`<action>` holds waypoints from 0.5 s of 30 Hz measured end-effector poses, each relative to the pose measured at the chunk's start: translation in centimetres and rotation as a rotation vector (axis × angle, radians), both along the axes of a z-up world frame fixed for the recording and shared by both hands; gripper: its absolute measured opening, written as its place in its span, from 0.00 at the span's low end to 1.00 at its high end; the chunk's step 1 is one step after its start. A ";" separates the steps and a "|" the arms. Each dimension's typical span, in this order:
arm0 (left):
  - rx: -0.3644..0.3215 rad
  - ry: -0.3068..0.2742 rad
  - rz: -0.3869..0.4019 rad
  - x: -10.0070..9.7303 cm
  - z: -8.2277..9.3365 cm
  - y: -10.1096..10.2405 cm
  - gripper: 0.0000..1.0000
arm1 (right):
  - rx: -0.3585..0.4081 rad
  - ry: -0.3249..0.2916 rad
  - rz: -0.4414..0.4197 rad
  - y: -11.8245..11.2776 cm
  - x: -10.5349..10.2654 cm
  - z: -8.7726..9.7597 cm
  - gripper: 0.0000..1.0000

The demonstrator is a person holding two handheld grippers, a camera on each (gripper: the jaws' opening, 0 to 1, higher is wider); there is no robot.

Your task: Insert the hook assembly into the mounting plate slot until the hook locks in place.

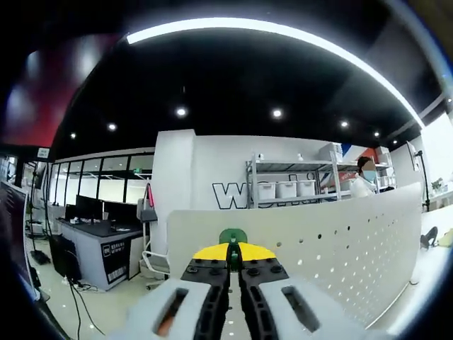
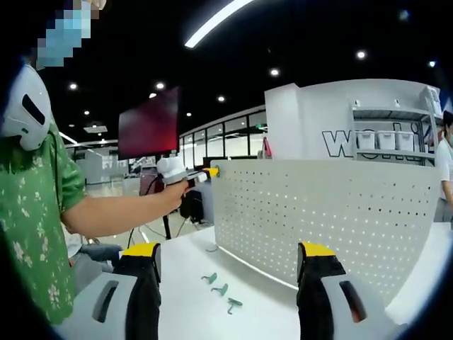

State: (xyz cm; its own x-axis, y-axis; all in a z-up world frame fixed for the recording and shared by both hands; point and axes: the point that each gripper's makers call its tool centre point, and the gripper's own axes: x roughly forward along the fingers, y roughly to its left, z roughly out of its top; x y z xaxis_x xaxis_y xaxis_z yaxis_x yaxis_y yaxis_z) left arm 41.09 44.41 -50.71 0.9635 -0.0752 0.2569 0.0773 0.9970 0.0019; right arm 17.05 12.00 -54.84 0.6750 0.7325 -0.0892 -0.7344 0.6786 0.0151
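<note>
left tool (image 1: 233, 273) clamped together on a small green plastic hook (image 1: 233, 236) at the top edge of the white perforated mounting plate (image 2: 318, 205) | risk: tilted hook jams in the slot, judged | right tool (image 2: 230, 265) jaws apart, empty, above three spare green hooks (image 2: 220, 289) on white tabletop (image 2: 191, 297)

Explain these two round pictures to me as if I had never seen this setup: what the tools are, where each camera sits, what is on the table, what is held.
A person holds a hand-held gripping tool in each hand; each carries a fisheye camera looking along its jaws. In the left gripper view the left tool, jaws shut, pinches a small green hook at the top edge of a white pegboard. In the right gripper view the right tool is open and empty. It shows the person's arm, the pegboard standing on a white table, and three more green hooks lying there.
</note>
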 end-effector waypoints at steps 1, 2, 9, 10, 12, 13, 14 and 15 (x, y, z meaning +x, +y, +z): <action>0.006 -0.001 0.003 0.0 0.0 0.0 0.03 | 0.001 0.000 -0.001 0.0 0.0 0.0 0.80; 0.007 -0.001 0.001 0.1 0.0 0.0 0.03 | 0.002 0.000 -0.002 0.0 0.0 0.0 0.80; 0.021 -0.004 0.005 0.4 0.0 0.1 0.03 | -0.002 -0.001 -0.004 0.0 0.1 0.2 0.80; 0.023 -0.002 0.006 0.4 -0.1 0.1 0.03 | -0.003 -0.001 -0.005 0.0 0.1 0.2 0.80; 0.028 -0.001 0.011 0.6 -0.2 0.3 0.03 | -0.004 -0.001 -0.006 0.0 0.2 0.2 0.80; 0.022 0.001 0.006 0.6 -0.3 0.3 0.03 | -0.004 -0.002 -0.008 0.0 0.2 0.2 0.80; 0.025 0.001 0.008 0.7 -0.3 0.2 0.03 | -0.004 -0.002 -0.008 0.0 0.2 0.2 0.80; 0.028 0.000 0.007 0.7 -0.3 0.2 0.03 | -0.004 -0.003 -0.009 0.0 0.2 0.3 0.80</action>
State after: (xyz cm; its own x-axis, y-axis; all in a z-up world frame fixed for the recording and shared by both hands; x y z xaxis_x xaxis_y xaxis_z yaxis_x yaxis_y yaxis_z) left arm 41.80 44.59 -50.99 0.9640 -0.0761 0.2549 0.0707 0.9970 0.0300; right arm 17.25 12.00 -54.57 0.6815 0.7263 -0.0900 -0.7286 0.6849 0.0101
